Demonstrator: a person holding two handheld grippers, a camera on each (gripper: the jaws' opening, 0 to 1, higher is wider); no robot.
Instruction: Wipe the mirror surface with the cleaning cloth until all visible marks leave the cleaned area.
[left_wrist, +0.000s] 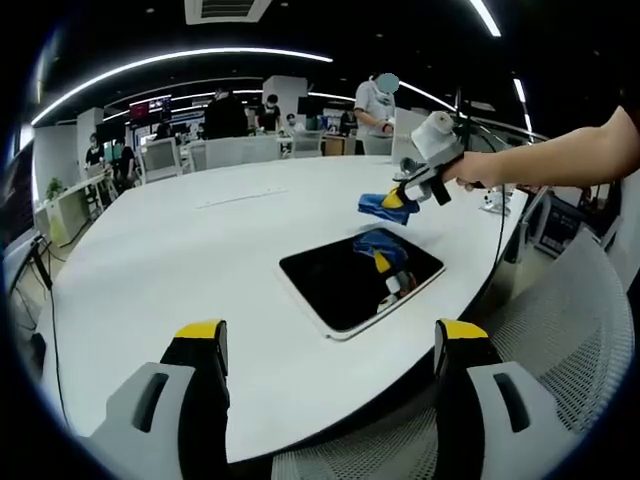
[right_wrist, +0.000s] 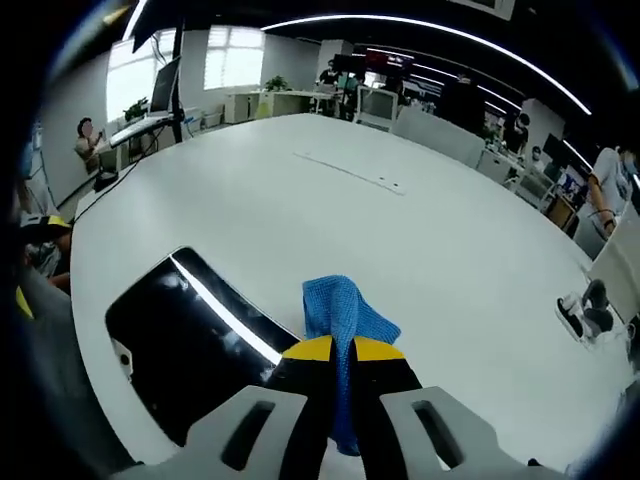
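While right tool (right_wrist: 332, 352) pinches blue cloth (right_wrist: 342, 305), unbranded mirror (left_wrist: 362, 277) beneath

The left gripper (left_wrist: 330, 345) has its jaws spread wide apart, nothing between them. The right gripper (right_wrist: 342, 348), held by a bare forearm (left_wrist: 560, 155), has its jaws pressed together.

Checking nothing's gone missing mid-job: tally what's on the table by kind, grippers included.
Mirror: 1
Blue cleaning cloth: 1, clamped in the right gripper
Grippers: 2, counting the open left gripper
Total: 4
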